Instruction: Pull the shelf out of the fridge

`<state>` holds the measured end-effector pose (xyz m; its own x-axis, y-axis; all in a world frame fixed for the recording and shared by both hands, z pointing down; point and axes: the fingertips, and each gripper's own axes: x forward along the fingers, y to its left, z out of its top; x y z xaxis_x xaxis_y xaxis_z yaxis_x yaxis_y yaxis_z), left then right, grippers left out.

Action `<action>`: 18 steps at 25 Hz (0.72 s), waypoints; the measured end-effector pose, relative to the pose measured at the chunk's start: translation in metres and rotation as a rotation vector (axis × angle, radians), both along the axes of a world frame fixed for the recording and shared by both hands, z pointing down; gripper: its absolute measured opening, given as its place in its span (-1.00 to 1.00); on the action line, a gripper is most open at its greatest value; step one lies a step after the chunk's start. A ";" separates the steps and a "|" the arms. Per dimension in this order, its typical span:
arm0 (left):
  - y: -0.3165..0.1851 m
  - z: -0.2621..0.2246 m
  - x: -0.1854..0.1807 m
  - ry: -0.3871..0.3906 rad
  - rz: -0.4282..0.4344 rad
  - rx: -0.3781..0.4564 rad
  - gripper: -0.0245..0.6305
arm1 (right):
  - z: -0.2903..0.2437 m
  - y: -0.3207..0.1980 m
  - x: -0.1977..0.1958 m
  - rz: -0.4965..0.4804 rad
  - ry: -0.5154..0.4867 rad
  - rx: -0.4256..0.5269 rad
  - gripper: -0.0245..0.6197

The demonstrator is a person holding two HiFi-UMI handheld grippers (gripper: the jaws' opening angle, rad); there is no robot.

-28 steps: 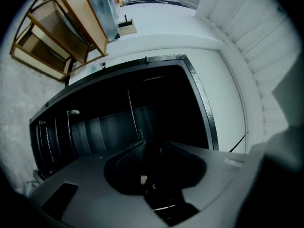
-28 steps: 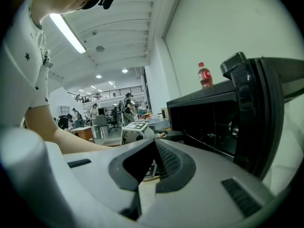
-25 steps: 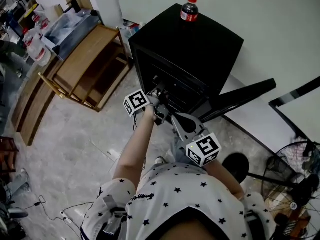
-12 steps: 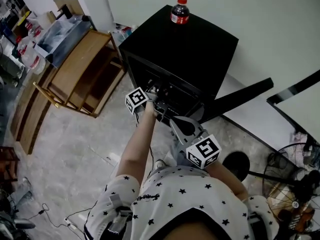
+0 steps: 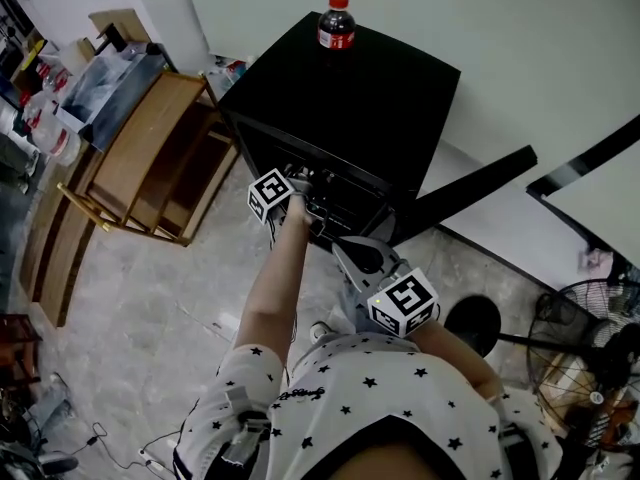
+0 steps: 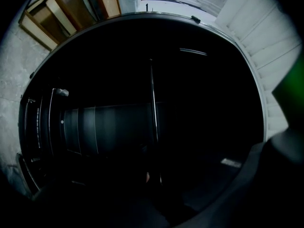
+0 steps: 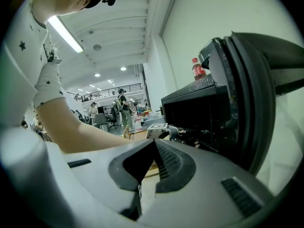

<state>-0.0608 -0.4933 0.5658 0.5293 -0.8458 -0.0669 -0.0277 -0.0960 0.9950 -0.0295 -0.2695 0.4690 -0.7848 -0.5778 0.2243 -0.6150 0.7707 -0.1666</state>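
Note:
A black mini fridge [image 5: 340, 88] stands open, its door [image 5: 470, 190] swung out to the right. My left gripper [image 5: 310, 196] reaches into the dark opening, at the front of the wire shelf [image 5: 345, 193]. In the left gripper view a thin shelf rod [image 6: 153, 103] runs down to where the jaws are; they are closing around it, but darkness hides the pads. My right gripper [image 5: 342, 250] hangs just outside the fridge front, below the left one, shut with nothing in it [image 7: 153, 142]. From the right gripper view the left gripper [image 7: 183, 136] shows at the fridge opening.
A cola bottle [image 5: 336, 23] stands on the fridge top. A wooden shelf unit [image 5: 150, 158] lies to the left on the tiled floor. A fan [image 5: 590, 358] and a black round base [image 5: 470, 326] are at the right. A white wall runs behind the fridge.
My left gripper has pushed a little deeper into the fridge opening. The right gripper has stayed just in front of the fridge. The head view has drifted slightly.

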 end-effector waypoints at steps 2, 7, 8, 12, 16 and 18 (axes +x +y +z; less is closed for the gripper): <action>-0.002 -0.001 0.000 -0.016 -0.008 -0.001 -0.82 | 0.001 0.001 0.001 -0.002 0.001 -0.004 -0.94; -0.002 -0.001 -0.001 0.014 -0.018 -0.008 -0.84 | 0.003 0.002 0.001 -0.004 0.000 -0.012 -0.94; -0.002 0.000 -0.001 0.015 -0.021 -0.013 -0.84 | 0.003 0.002 0.000 -0.005 -0.001 -0.013 -0.94; -0.001 0.000 -0.001 0.012 -0.023 -0.025 -0.85 | 0.005 0.002 -0.002 -0.007 -0.006 -0.017 -0.94; 0.008 0.000 -0.005 0.021 -0.028 -0.032 -0.85 | 0.006 0.005 -0.004 -0.008 -0.008 -0.021 -0.94; 0.014 0.000 -0.007 0.028 -0.029 -0.035 -0.85 | 0.005 0.006 -0.005 -0.007 -0.007 -0.019 -0.94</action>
<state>-0.0675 -0.4797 0.5656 0.5025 -0.8631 -0.0514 -0.0024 -0.0609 0.9981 -0.0347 -0.2633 0.4741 -0.7907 -0.5676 0.2294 -0.6080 0.7720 -0.1854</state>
